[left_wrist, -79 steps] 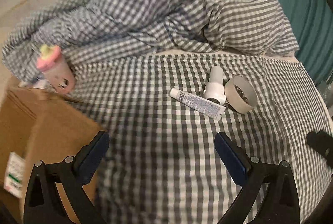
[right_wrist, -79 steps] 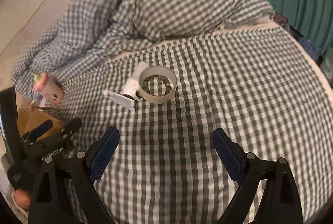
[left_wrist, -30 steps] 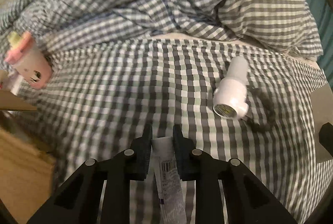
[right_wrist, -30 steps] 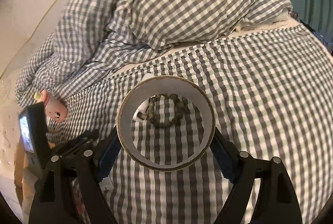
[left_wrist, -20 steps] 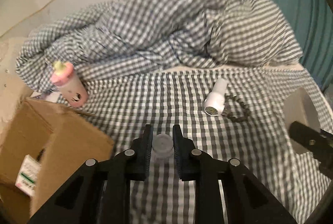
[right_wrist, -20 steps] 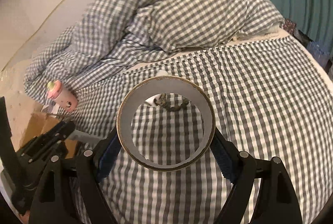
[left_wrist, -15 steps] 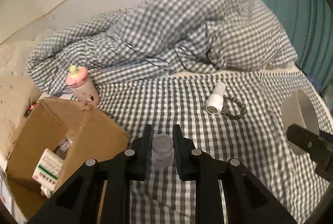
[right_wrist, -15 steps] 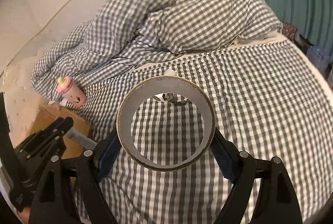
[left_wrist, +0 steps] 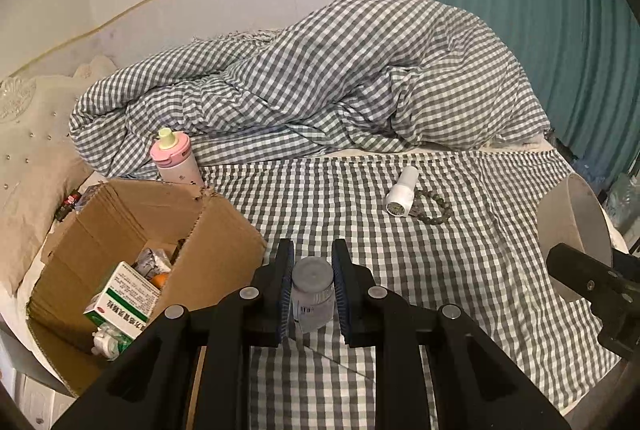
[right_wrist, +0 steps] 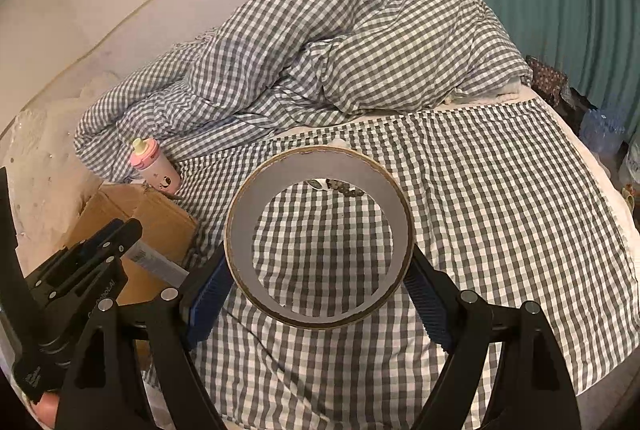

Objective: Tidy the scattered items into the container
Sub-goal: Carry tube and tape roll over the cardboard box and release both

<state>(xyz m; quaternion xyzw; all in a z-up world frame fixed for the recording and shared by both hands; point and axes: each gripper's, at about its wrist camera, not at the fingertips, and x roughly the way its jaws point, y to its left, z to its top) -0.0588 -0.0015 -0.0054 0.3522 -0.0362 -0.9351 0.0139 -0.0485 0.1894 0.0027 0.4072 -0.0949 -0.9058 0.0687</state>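
Note:
My left gripper (left_wrist: pixel 313 290) is shut on a white tube (left_wrist: pixel 312 294), cap end forward, held above the bed just right of the open cardboard box (left_wrist: pixel 216 230). My right gripper (right_wrist: pixel 318 290) is shut on a roll of tape (right_wrist: pixel 240 230), held up over the checked sheet; the roll also shows in the left wrist view (left_wrist: pixel 576 226). A white bottle (left_wrist: pixel 402 196) and a dark bead bracelet (left_wrist: pixel 434 208) lie on the sheet further back. The box (right_wrist: pixel 156 210) holds a green-and-white carton (left_wrist: pixel 124 300) and other small items.
A pink bottle (left_wrist: pixel 174 158) stands behind the box against a rumpled checked duvet (left_wrist: pixel 320 82). A teal curtain (left_wrist: pixel 540 10) hangs at the right. The left gripper and its tube show at the left in the right wrist view (right_wrist: pixel 88 262).
Both grippers closed on their items, the left on the tube and the right on the tape roll, and lifted them. They have pulled back and up, bringing the open box into view.

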